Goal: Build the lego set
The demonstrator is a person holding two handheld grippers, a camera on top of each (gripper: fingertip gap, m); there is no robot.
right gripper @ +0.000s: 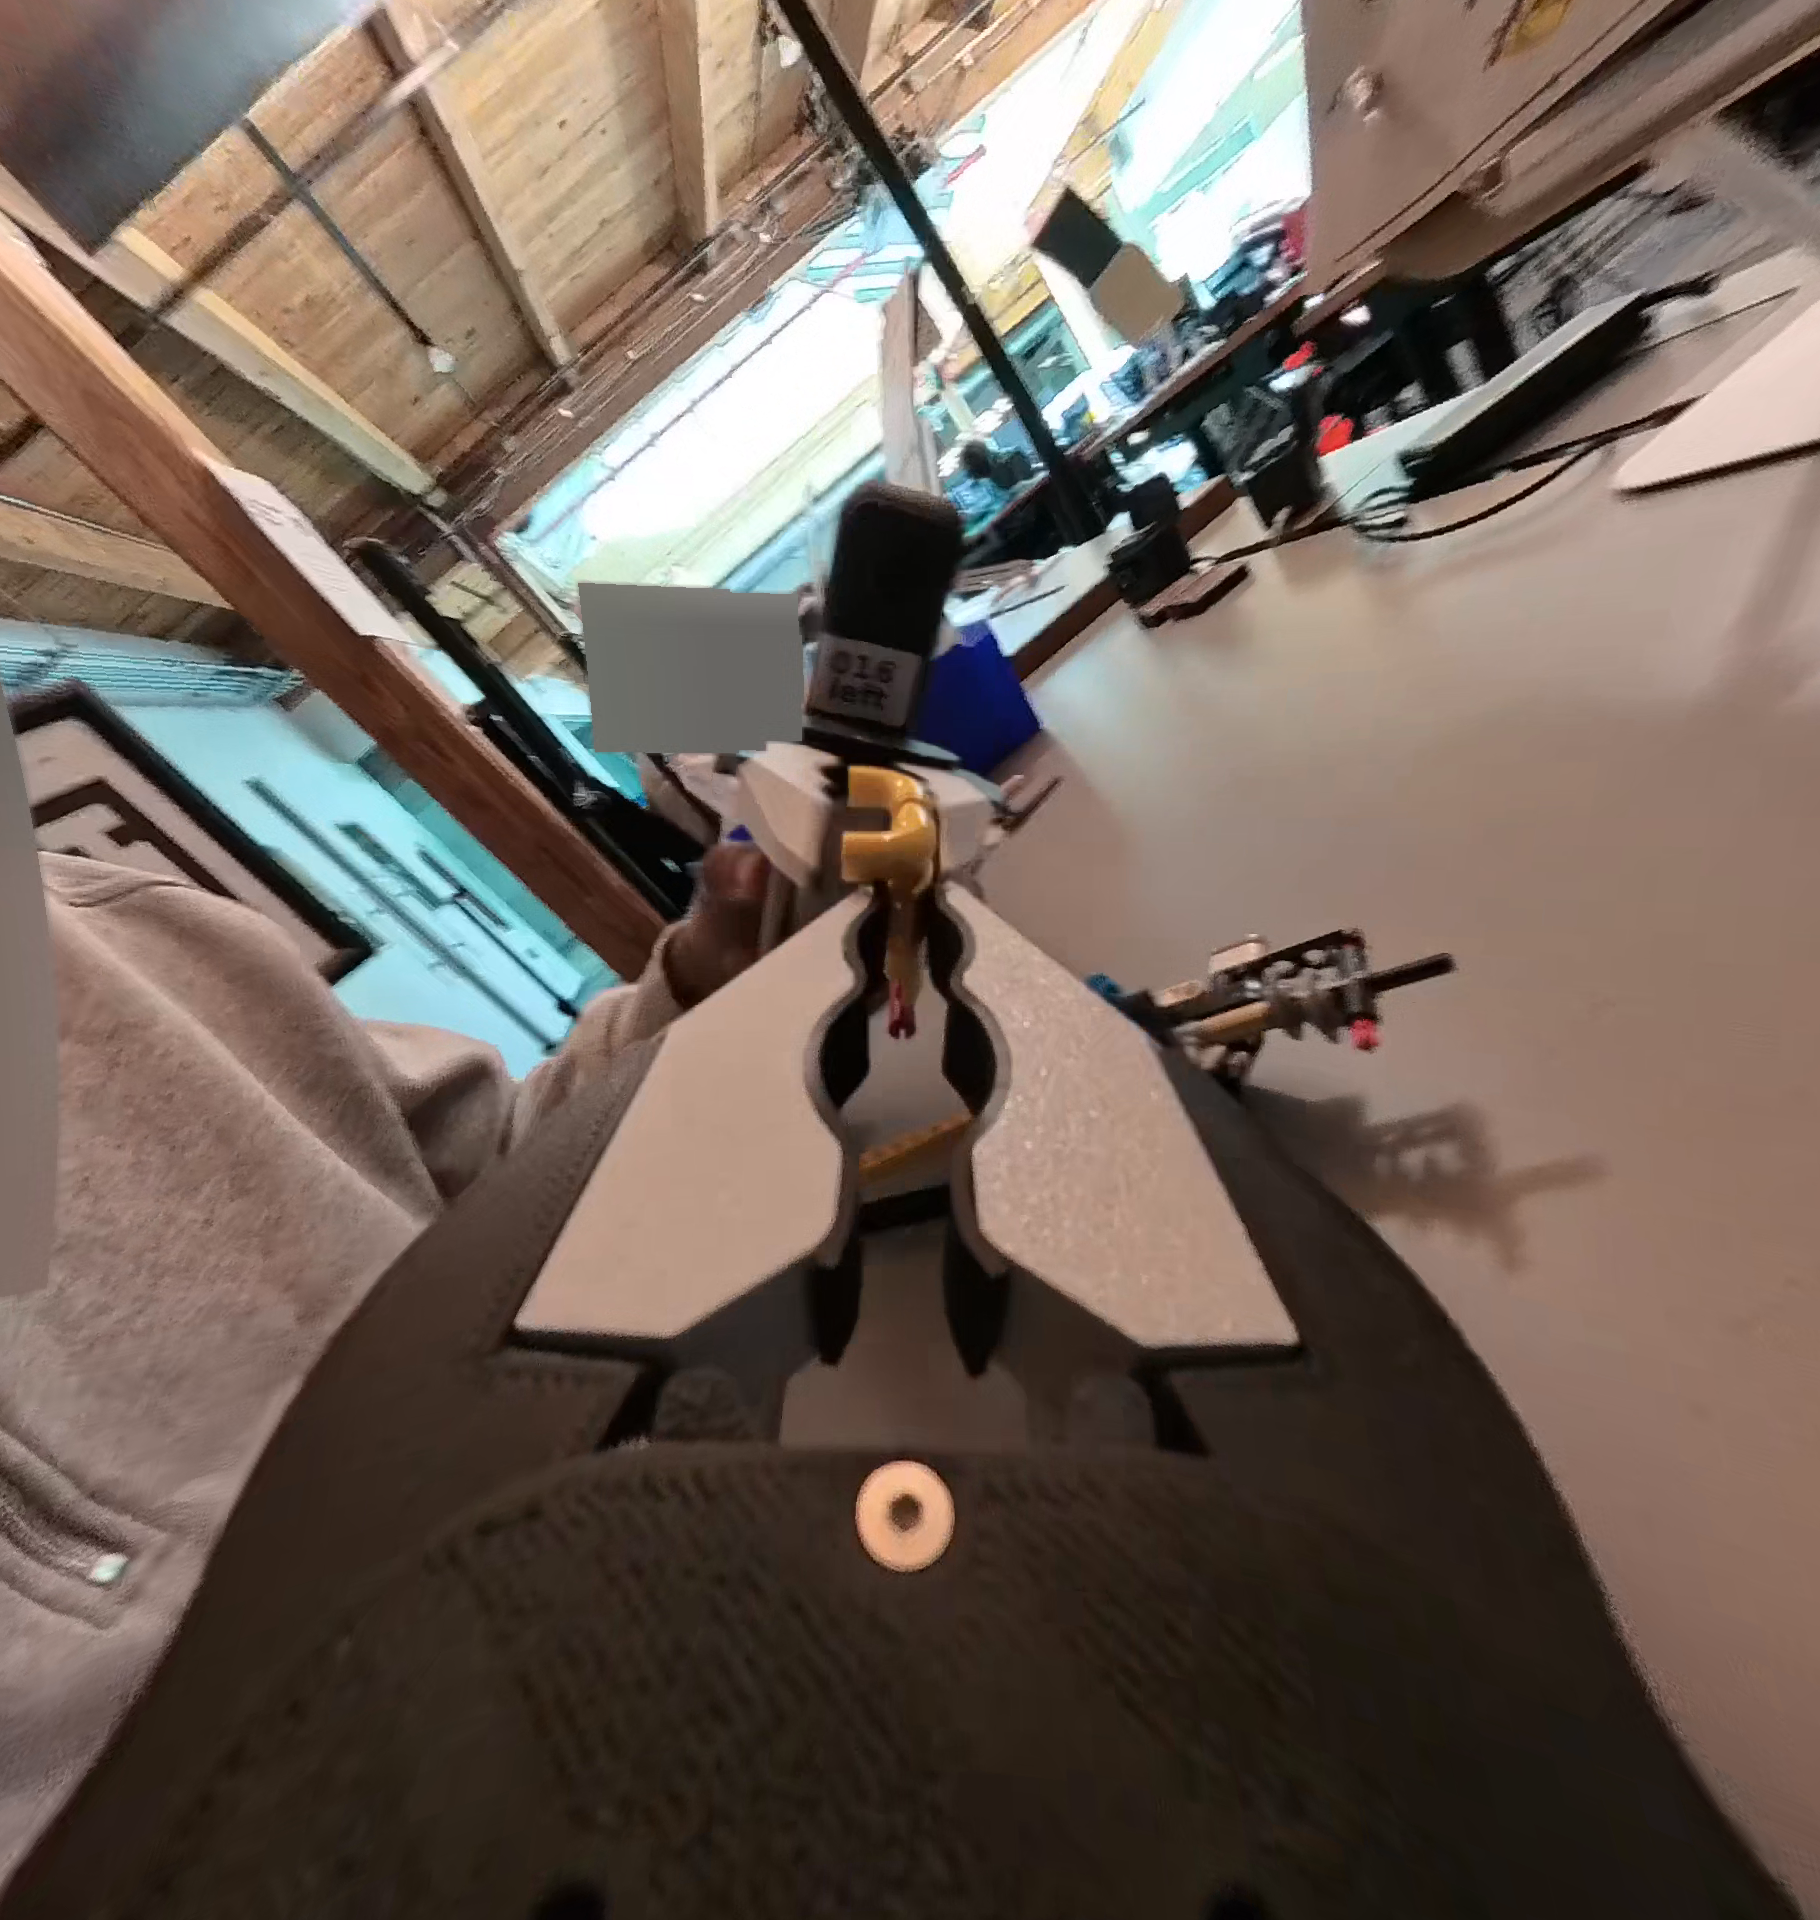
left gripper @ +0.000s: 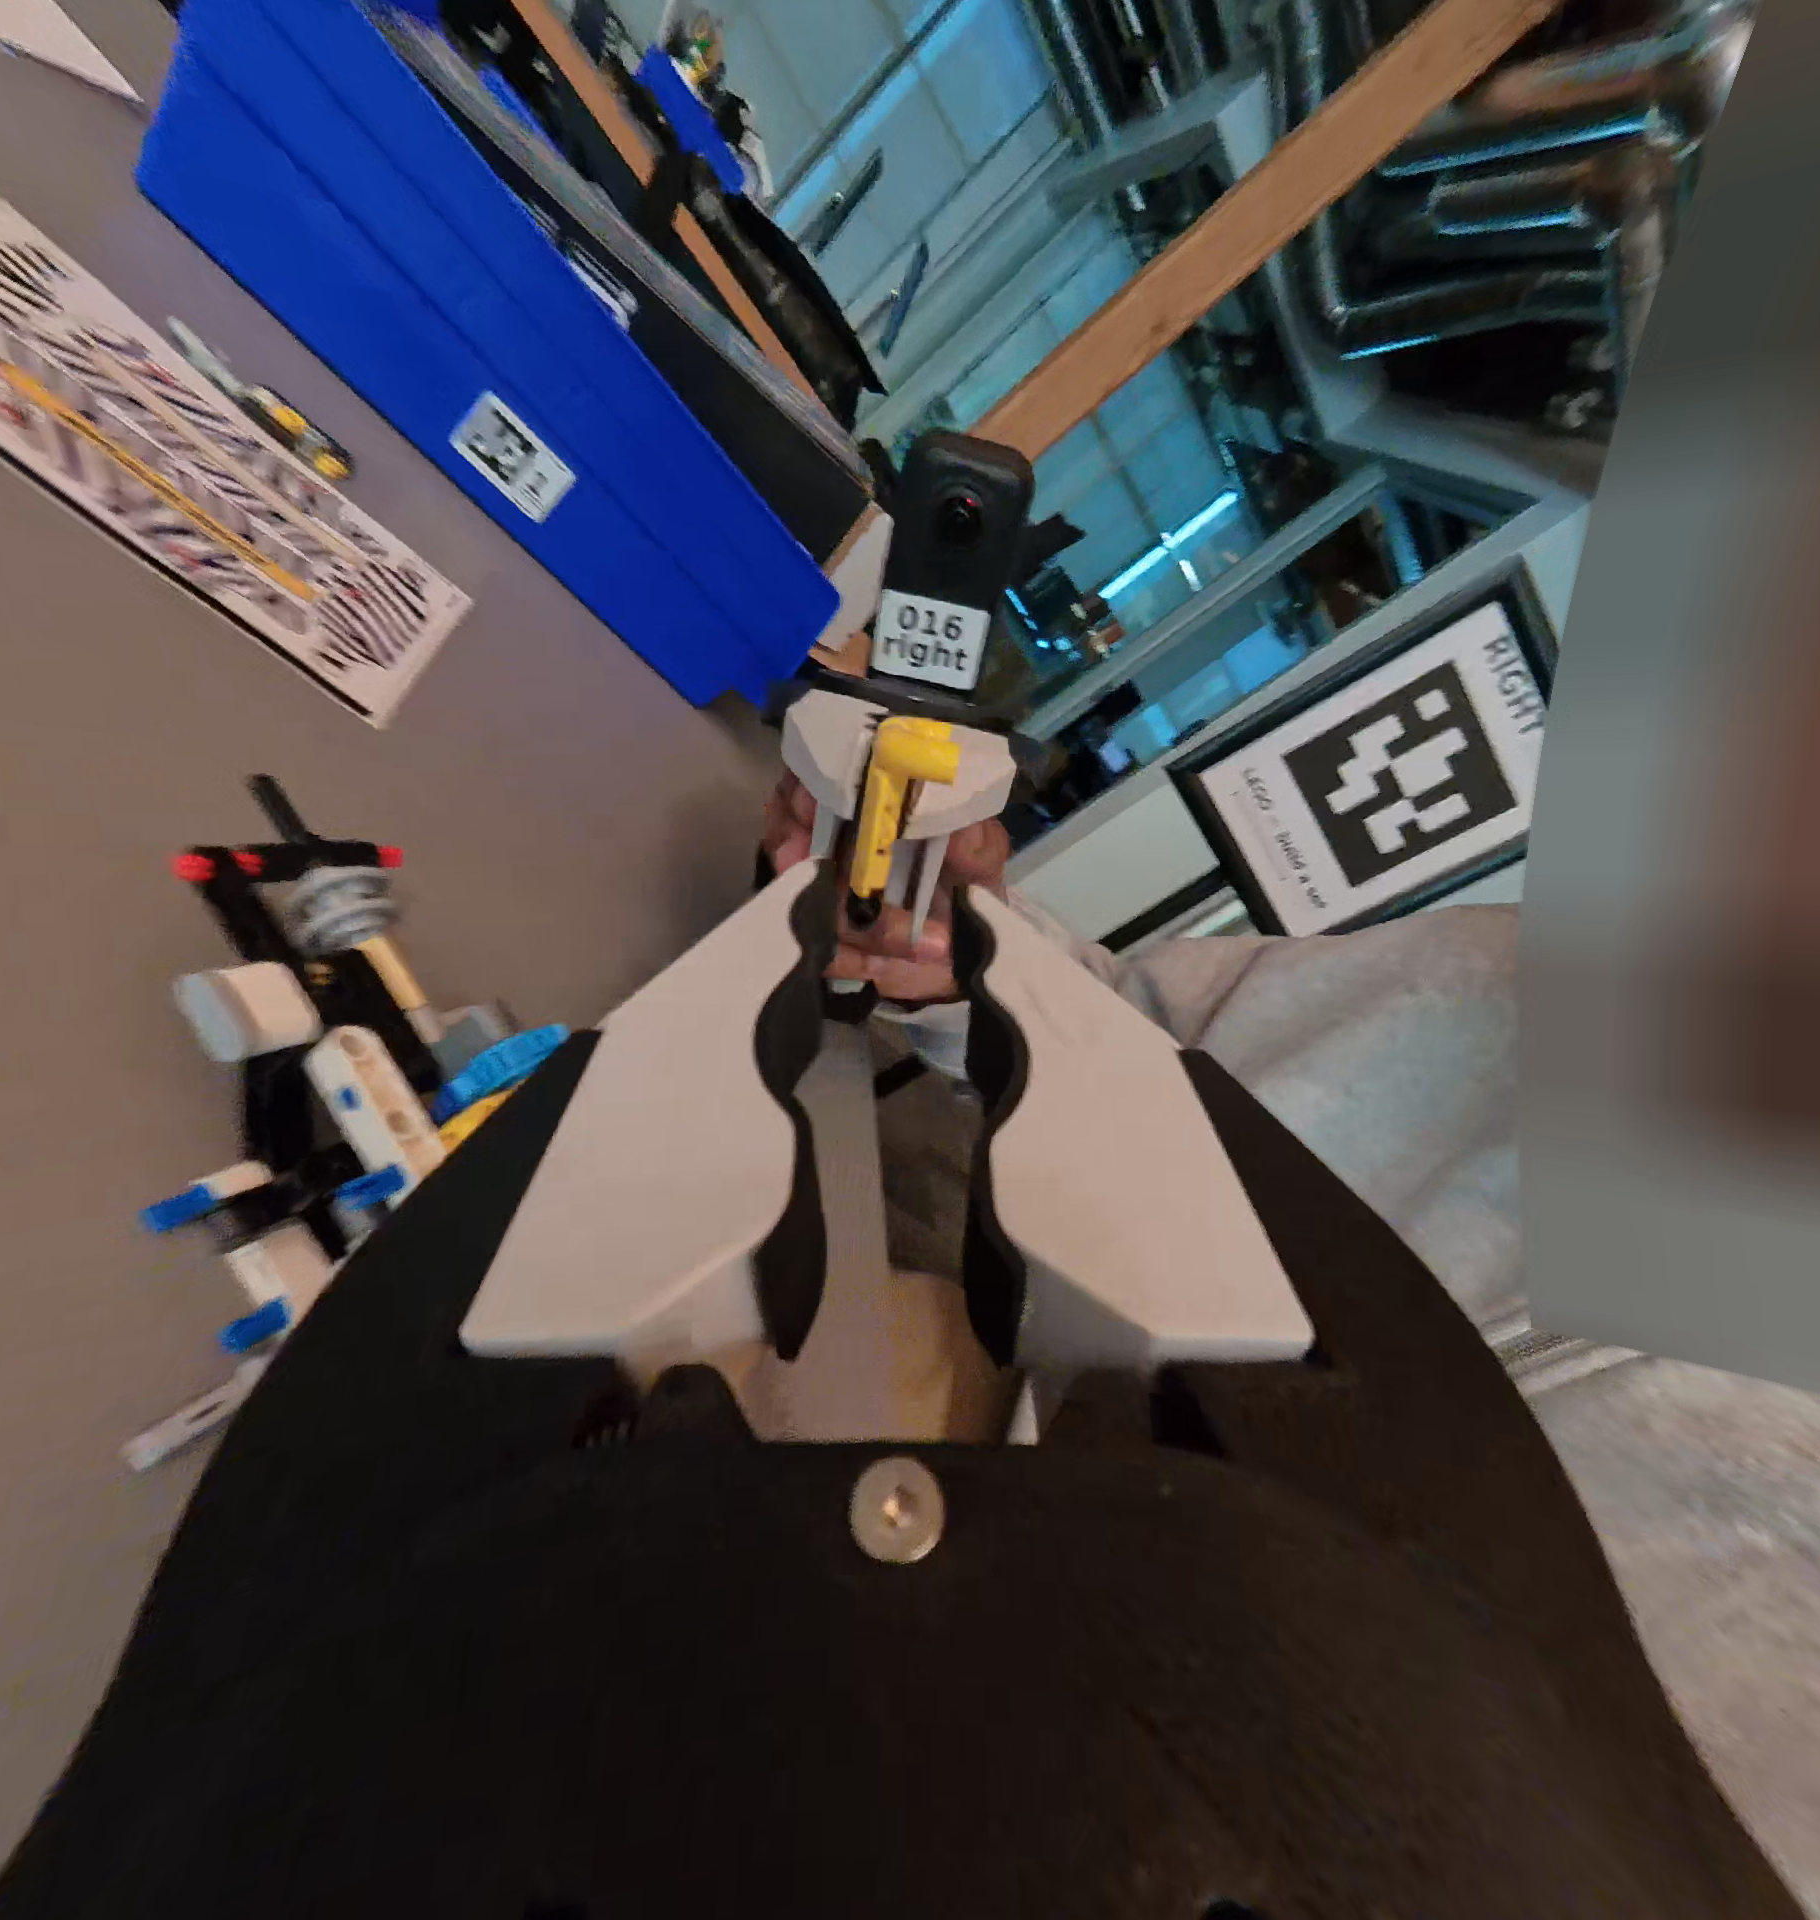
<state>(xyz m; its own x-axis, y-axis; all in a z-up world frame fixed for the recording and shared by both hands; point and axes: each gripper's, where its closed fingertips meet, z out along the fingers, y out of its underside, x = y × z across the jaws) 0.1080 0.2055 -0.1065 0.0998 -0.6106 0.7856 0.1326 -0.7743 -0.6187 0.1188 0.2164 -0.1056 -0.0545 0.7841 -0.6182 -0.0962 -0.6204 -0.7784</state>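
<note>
My two claws face tip to tip, right claw (left gripper: 890, 883) and left claw (right gripper: 890, 914) both clamped on one yellow lego piece (left gripper: 885, 805), above the desk (right gripper: 1508, 831).

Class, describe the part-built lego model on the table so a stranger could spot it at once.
Start at the big blue bin on the grey table. Nearer the camera lies the part-built lego model. Unlike the flat printed sheet nearby, it is black-framed, with a grey coil spring, red pins and blue pins.
</note>
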